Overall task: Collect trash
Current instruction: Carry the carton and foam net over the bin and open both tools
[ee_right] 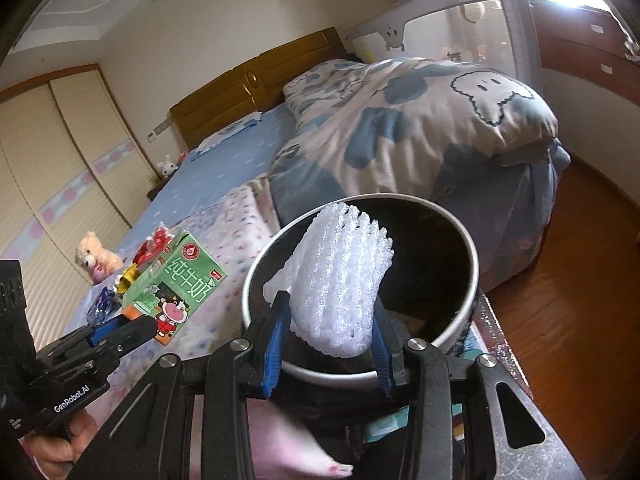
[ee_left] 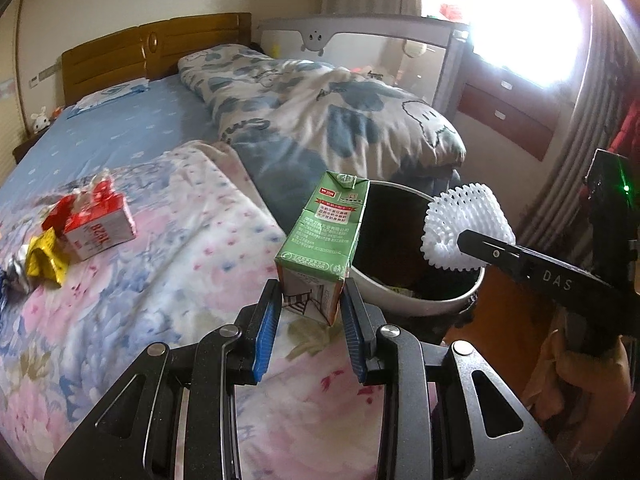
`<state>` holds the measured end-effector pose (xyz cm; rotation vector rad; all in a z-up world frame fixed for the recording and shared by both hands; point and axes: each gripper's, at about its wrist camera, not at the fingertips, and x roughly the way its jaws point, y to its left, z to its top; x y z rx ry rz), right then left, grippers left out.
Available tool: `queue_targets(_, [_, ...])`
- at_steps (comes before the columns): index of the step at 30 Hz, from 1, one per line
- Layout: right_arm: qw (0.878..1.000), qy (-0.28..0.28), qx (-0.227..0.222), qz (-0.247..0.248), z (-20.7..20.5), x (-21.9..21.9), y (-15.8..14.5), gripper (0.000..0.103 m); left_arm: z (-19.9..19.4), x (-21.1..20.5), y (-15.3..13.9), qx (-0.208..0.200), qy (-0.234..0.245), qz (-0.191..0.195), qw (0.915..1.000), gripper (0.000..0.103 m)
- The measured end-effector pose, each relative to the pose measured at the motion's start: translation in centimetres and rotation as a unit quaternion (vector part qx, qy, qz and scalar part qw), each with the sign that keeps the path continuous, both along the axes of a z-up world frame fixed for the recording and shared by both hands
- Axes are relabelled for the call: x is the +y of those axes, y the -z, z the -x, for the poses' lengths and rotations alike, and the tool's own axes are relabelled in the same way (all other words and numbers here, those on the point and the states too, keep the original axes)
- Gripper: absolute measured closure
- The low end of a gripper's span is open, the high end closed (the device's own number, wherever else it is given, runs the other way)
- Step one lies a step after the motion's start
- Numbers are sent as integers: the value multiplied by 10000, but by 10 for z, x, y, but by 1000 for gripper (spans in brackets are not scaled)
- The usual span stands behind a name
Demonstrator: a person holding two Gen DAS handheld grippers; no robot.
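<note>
Left gripper (ee_left: 310, 312): blue pads clamped on the base of a green rectangular milk carton (ee_left: 320, 240), held at the near-left rim of the bin. Right gripper (ee_right: 328, 344): pads pinching a white foam mesh fruit sleeve (ee_right: 340, 280), poised over the round white-rimmed, dark-lined trash bin (ee_right: 468, 280) beside the bed. Left on the floral pink blanket (ee_left: 180, 260): red-and-white small carton (ee_left: 100, 232), crumpled yellow wrapper (ee_left: 44, 260). Far: blue-patterned folded duvet (ee_left: 320, 112), wooden headboard (ee_left: 160, 48).
</note>
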<state>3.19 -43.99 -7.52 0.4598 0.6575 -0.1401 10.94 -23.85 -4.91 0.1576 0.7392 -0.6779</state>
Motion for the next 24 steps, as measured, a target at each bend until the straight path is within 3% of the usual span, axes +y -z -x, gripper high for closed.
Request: queue_targets(24, [9996,-19,289,1,-21,-39,8,65,-16,-59,5,104,362,-254,9990,74])
